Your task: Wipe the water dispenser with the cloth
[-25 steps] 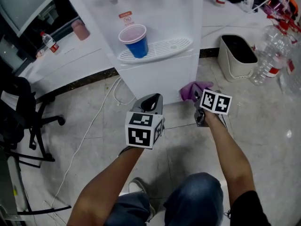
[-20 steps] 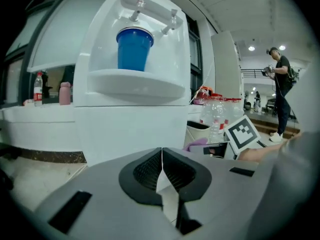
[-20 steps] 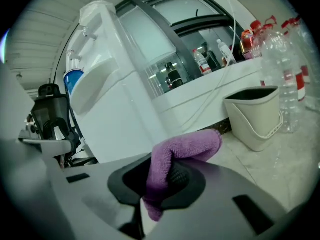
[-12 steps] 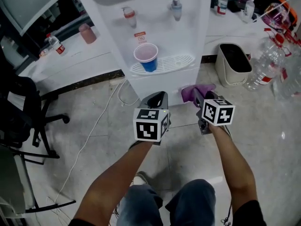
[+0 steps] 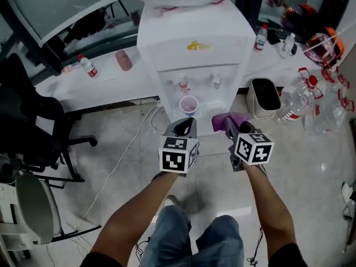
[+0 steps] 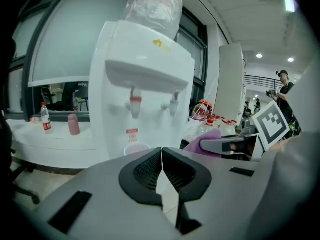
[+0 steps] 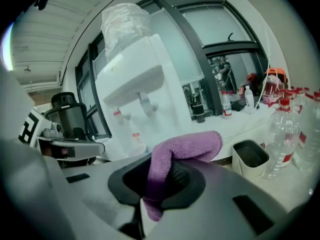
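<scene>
The white water dispenser [image 5: 192, 54] stands ahead, with a clear bottle on top, red and blue taps, and a cup [image 5: 188, 104] on its drip tray. In the left gripper view the water dispenser [image 6: 142, 99] fills the middle; in the right gripper view the water dispenser [image 7: 145, 94] is at centre left. My right gripper [image 5: 230, 125] is shut on a purple cloth [image 5: 229, 119], held a little in front of the dispenser's lower right; the purple cloth [image 7: 175, 156] folds over the jaws. My left gripper [image 5: 184, 128] is shut and empty, beside the right one.
A beige bin [image 5: 265, 97] and several large clear bottles [image 5: 311, 107] stand to the dispenser's right. A black office chair [image 5: 33, 132] is at the left, and a white cable [image 5: 119, 160] trails across the tiled floor. A low white ledge [image 5: 100, 77] behind carries small bottles.
The head view has pulled back and up, so the whole dispenser with its bottle now shows. Both grippers keep their side-by-side pose; the cloth stays in the right one.
</scene>
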{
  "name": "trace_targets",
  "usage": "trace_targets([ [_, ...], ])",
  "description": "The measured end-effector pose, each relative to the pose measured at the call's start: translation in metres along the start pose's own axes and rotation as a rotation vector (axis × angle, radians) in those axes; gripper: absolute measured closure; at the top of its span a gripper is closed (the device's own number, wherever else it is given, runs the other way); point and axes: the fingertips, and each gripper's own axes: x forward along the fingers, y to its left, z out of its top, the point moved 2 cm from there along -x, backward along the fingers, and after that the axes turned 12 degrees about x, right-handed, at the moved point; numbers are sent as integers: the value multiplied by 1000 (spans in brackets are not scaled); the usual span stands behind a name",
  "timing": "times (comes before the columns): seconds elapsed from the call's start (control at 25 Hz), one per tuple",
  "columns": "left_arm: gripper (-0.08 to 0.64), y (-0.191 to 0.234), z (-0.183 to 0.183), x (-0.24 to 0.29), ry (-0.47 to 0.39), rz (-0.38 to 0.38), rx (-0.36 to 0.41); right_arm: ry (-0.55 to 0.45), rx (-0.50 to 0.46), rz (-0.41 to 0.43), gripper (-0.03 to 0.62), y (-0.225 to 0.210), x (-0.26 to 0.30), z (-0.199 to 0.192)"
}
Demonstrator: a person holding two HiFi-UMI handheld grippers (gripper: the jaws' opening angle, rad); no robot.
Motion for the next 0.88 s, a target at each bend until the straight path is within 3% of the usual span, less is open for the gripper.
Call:
trace_targets([
  [0.4,532,30,146,-107,12,10,-19,-14,-88,11,546,128,-76,160],
  [0.64,532,56,244,-159,-64,30,11,-90,-152,22,546,198,-115,250],
  [0.88,532,74,309,-208,-156,42,87,-182,-213,14,546,250,-149,302],
])
